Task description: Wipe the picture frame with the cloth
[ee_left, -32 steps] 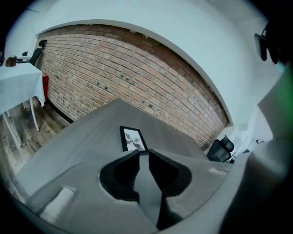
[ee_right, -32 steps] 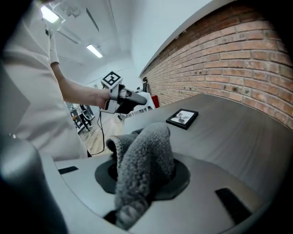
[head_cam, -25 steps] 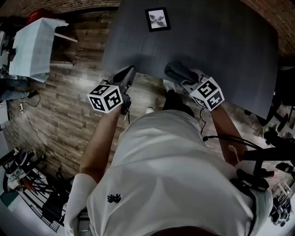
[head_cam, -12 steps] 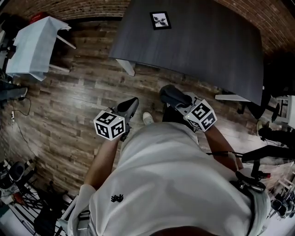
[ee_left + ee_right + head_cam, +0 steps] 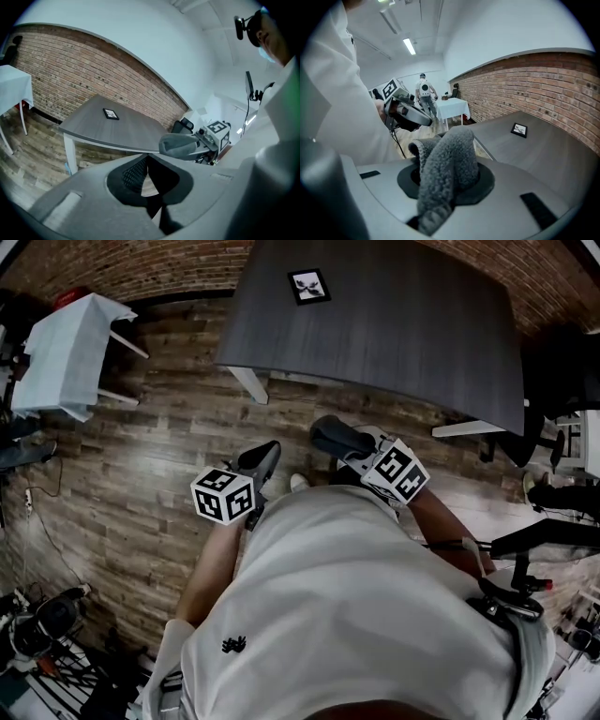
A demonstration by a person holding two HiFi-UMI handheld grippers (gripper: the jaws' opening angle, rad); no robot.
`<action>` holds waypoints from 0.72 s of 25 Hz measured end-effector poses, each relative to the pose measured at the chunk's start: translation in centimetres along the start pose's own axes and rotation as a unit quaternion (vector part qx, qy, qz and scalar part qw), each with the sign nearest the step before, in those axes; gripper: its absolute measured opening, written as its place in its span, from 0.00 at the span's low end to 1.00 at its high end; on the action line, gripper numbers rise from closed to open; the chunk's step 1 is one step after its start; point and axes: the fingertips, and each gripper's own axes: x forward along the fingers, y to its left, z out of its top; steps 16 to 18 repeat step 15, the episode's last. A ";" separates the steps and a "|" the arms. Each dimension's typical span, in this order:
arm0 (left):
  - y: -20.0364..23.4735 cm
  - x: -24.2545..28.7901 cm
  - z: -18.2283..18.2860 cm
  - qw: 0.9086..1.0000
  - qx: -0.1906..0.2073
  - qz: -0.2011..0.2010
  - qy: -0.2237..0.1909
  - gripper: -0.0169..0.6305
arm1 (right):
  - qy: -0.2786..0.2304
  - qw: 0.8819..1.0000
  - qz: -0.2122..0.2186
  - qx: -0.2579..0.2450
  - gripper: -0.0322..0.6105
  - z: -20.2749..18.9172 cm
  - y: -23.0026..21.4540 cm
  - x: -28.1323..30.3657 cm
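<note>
Two tools: right tool (image 5: 449, 187) clamped on cloth (image 5: 450, 150), left tool (image 5: 149, 174) closed, empty; picture frame (image 5: 308, 286) on table (image 5: 412, 334).

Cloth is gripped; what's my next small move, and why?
Probably step up to the table and carry the right gripper, shut on the cloth, toward the picture frame: it lies far across the tabletop, and the gripper hangs over floor.

Fluffy grey cloth (image 5: 447, 171); matt dark wood-grain table (image 5: 422, 343)
</note>
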 end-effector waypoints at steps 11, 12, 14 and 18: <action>-0.3 -0.9 -0.9 1.000 0.025 0.016 -0.004 0.05 | -0.014 1.000 0.004 -0.014 0.19 0.0 1.4 0.0; -0.4 -0.8 -0.9 1.000 0.024 0.019 -0.004 0.05 | -0.014 1.000 0.008 -0.016 0.19 0.0 1.4 0.0; -0.6 -0.3 -0.8 0.999 0.026 0.024 -0.004 0.05 | -0.013 1.000 0.015 -0.019 0.19 -0.1 1.0 0.0; -0.8 0.0 -0.7 0.999 0.027 0.027 -0.004 0.05 | -0.013 1.000 0.018 -0.020 0.19 -0.2 0.8 -0.1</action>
